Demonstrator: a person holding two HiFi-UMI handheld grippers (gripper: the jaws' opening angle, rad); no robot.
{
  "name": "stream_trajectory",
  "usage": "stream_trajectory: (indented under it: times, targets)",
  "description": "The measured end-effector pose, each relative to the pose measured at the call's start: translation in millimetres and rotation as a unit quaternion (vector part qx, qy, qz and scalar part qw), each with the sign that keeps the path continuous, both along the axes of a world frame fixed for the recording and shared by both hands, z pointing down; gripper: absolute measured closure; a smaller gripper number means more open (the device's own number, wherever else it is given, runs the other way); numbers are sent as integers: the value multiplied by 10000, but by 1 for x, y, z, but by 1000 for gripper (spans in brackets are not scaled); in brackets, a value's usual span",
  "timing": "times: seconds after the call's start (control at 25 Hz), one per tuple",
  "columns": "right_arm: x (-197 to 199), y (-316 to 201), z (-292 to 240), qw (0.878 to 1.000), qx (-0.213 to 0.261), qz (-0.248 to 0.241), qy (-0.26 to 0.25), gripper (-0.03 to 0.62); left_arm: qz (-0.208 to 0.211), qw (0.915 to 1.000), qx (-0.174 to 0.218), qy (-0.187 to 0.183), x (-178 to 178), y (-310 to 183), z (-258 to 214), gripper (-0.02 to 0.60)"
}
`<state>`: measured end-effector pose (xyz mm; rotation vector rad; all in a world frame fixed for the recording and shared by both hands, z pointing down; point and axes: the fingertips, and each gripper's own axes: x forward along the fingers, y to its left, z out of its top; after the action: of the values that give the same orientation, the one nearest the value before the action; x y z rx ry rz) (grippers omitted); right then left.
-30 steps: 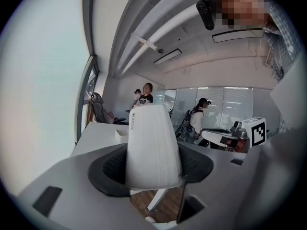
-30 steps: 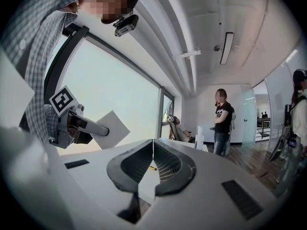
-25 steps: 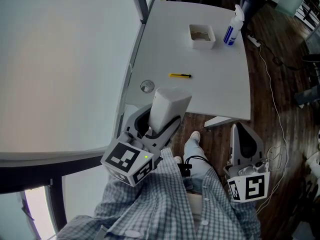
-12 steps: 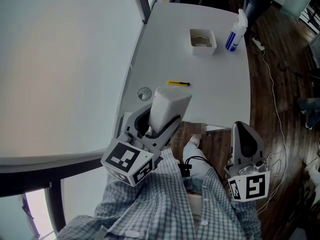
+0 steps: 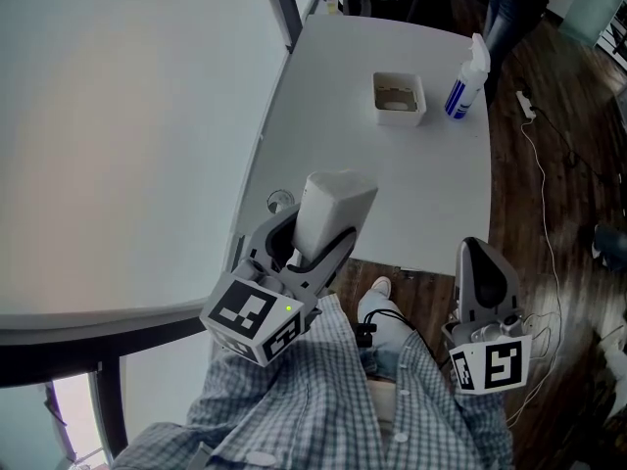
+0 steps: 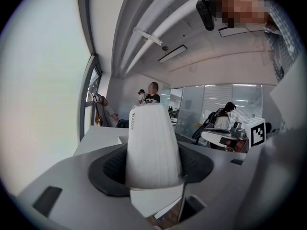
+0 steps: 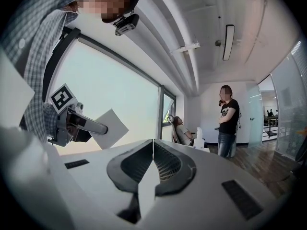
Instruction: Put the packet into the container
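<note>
Your left gripper [image 5: 306, 248] — jaws clamped wide on the white packet [image 5: 331, 209], at the near edge of the table [image 5: 392, 194]. Your right gripper [image 5: 482, 280] — jaws pressed together, nothing between them. Container [image 5: 399, 97] — far end, just beside the spray bottle [image 5: 462, 81].

The container [image 5: 398, 96] is sitting far back on the bench [image 5: 392, 184], a spray bottle [image 5: 462, 78] just right of it; the packet [image 5: 331, 209] is hovering over the near edge.

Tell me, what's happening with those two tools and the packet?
Left tool clamped on white packet. Right tool shut, empty. Container far across table, spray bottle beside it; nothing seen blocking.
</note>
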<state>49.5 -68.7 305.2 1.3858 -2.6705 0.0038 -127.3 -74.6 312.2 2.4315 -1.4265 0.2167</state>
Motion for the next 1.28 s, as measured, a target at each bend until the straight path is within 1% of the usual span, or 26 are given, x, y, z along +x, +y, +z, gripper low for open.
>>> stream_trajectory:
  times: [0.44,0.64,0.92,1.28]
  targets:
    - [13,-41,-3,9999,42,-134,-28,579,-131,9999,29,-60,12,-35,-4,305]
    - [19,-56,-3,9997,73,-205,-99,579,-214,9996,41,-159,15,-49,-5,305]
    - [39,-79,2,9997,30,-234,-118,579,-231,9993,48,-294,29,-74,-6,305]
    - [53,-92,8,9996,-6,-229,-182,579,-257,9989,81,-378,41,-95,-4,305]
